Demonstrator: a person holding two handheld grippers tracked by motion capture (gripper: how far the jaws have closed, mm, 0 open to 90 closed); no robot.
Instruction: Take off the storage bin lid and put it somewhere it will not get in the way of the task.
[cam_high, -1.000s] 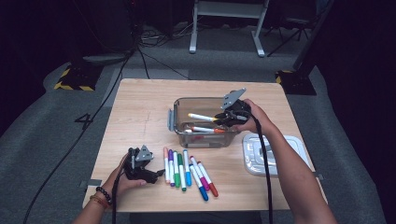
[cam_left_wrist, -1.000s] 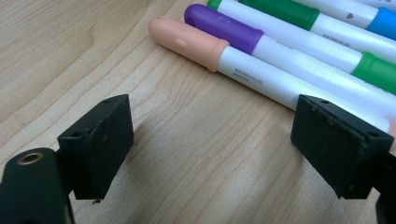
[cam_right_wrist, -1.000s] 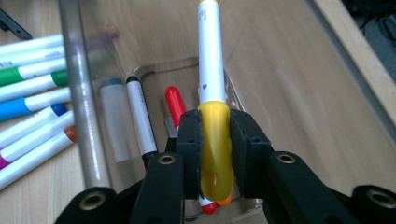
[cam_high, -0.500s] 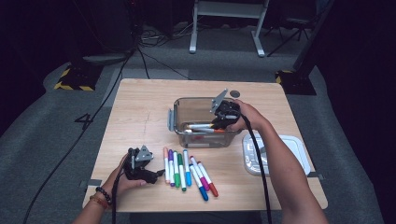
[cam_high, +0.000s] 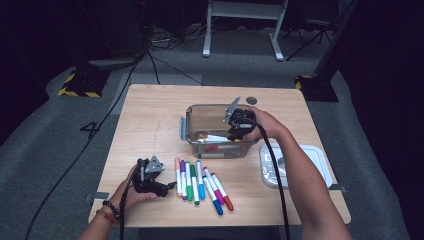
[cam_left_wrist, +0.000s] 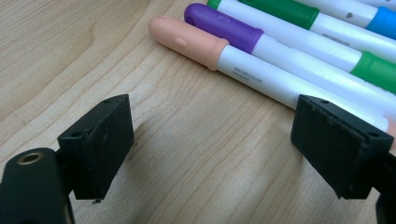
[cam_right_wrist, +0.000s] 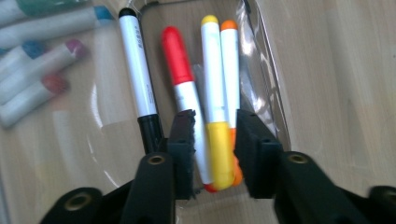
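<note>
The work here is moving markers off the surface (cam_high: 150, 120) into the clear container (cam_high: 192, 117) at the centre of the high view, and this looks like the drop-off step. The right hand-held gripper (cam_right_wrist: 214, 135) hangs inside the container, and its jaws have just been opening: in the right gripper view the yellow marker (cam_right_wrist: 212, 74) lies between the pads with a little air on each side, resting on the container floor beside an orange marker (cam_right_wrist: 231, 65), a red marker (cam_right_wrist: 180, 70) and a black marker (cam_right_wrist: 135, 65). I would judge the yellow one as let go, so the next move is to lift straight out without dragging anything along, then swing down towards the row of markers (cam_high: 200, 182) lying in the lower middle of the high view.

The right forearm reaches up from the lower right of that view, wrist bent so the right hand-held gripper (cam_high: 235, 132) points down into the container. The lid (cam_high: 320, 160) lies to the right of the container, partly under that arm.

The left hand-held gripper (cam_high: 167, 187) rests low at the lower left, held level, jaws wide and empty, aimed at the peach-capped marker (cam_left_wrist: 187, 39) just ahead of it, with the purple-capped marker (cam_left_wrist: 224, 25) beside that. It seems placed to take that end marker.
</note>
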